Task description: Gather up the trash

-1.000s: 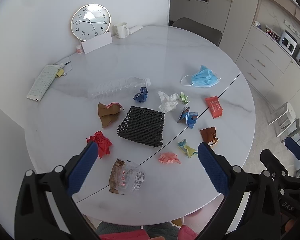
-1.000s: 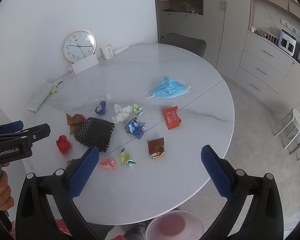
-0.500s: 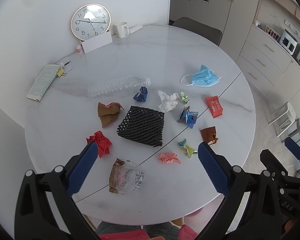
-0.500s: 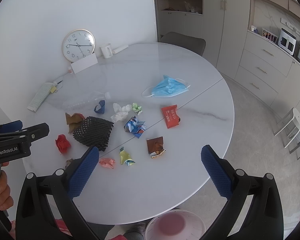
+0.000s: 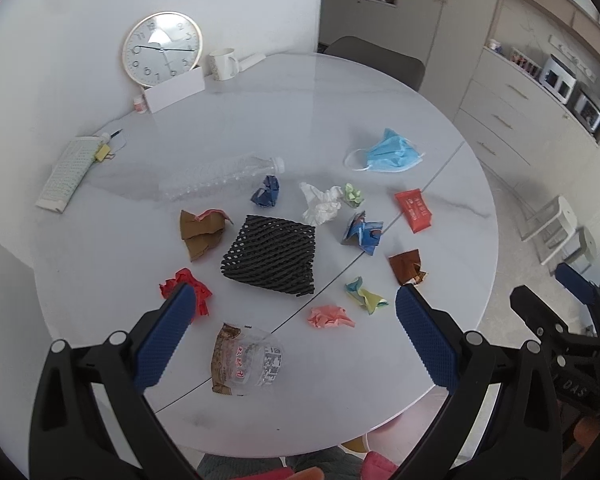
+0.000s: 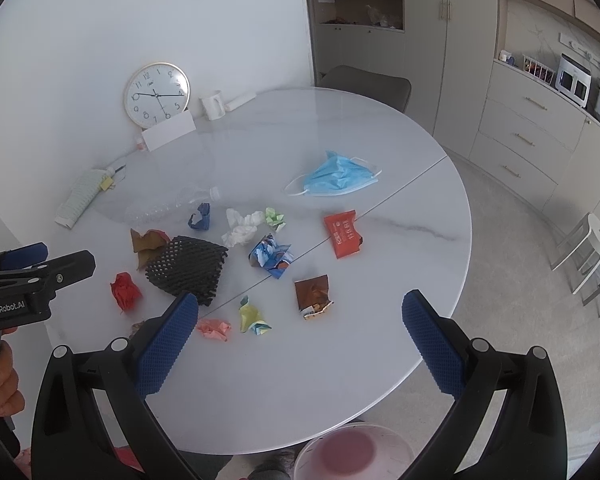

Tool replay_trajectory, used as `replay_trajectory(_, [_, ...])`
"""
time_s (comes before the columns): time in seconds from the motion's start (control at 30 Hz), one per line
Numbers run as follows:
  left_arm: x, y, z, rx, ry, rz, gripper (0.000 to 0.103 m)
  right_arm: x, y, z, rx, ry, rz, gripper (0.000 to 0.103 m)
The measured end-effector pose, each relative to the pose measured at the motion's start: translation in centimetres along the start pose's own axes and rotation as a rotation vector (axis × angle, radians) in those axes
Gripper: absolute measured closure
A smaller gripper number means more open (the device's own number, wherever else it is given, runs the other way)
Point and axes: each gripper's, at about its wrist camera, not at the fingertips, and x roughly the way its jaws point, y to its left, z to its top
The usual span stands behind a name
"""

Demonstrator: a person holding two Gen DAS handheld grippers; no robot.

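Both tongs (image 5: 292,336) (image 6: 300,340) slightly nearer littered table (image 5: 100,248); empty

mask (image 5: 388,152) behind tissue (image 5: 320,204) | net (image 5: 272,256) centre | bottle (image 5: 220,176) left, on table (image 5: 300,100)

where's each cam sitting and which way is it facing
Left wrist: on the left gripper, over the near table edge, facing the wall clock; its blue fingers and the right gripper show.
Right wrist: on the right gripper, further right, facing likewise; the left gripper and a hand show.
Shared: black mesh sleeve, blue mask.
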Motion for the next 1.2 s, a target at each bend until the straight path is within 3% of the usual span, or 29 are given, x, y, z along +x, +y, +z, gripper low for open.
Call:
replay_trajectory(0.1, [1.0, 2.2, -1.0, 0.003, 0.019, -0.085, 0.008, 1.2, -0.1, -0.9, 0.024, 0.018, 0.052, 0.002])
replay_trajectory(0.3, [4.1, 6.3, -4.2, 0.047, 0.098, -0.006, 0.008, 4.3, 0.4, -3.9, 0.019, 0.102, 0.089, 0.002])
replay_trajectory(0.43, [7.3, 8.1, -7.0, 0.067, 0.218, -0.054, 0.008, 6.7, 2.0, -5.6, -0.064, 0.192, 0.062, 0.002])
replay_trajectory(0.6, [11.6, 8.1, -9.2, 0.056, 0.314, -0.111, 0.008, 8.2, 3.9, -6.4, -0.149, 0.225, 0.026, 0.002])
replay_trajectory(0.83, [17.1, 7.4, -10.1, 0.060, 0.396, -0.144, 0.008, 10.1, 5.3, -5.9, -0.061, 0.251, 0.074, 0.002])
replay_trajectory(0.9, [18.2, 7.4, -10.3, 0.065, 0.435, -0.154, 0.016, 10.6, 5.4, -5.6, -0.022, 0.248, 0.077, 0.002])
replay_trajectory(0.97, [18.8, 7.4, -10.5, 0.083, 0.458, -0.146, 0.018, 11.2, 5.6, -5.2, 0.003, 0.244, 0.070, 0.002])
replay_trajectory(1.07, [18.7, 7.5, -10.5, 0.125, 0.439, -0.148, 0.023, 12.8, 5.9, -4.7, 0.006, 0.251, 0.076, 0.002])
replay_trajectory(1.1, [18.6, 7.4, -10.5, 0.149, 0.431, -0.150, 0.027, 13.4, 6.0, -4.5, -0.006, 0.253, 0.072, 0.004])
replay_trajectory(1.2, [18.3, 7.4, -10.3, 0.202, 0.408, -0.164, 0.036, 15.8, 6.0, -4.0, -0.049, 0.282, 0.075, 0.024])
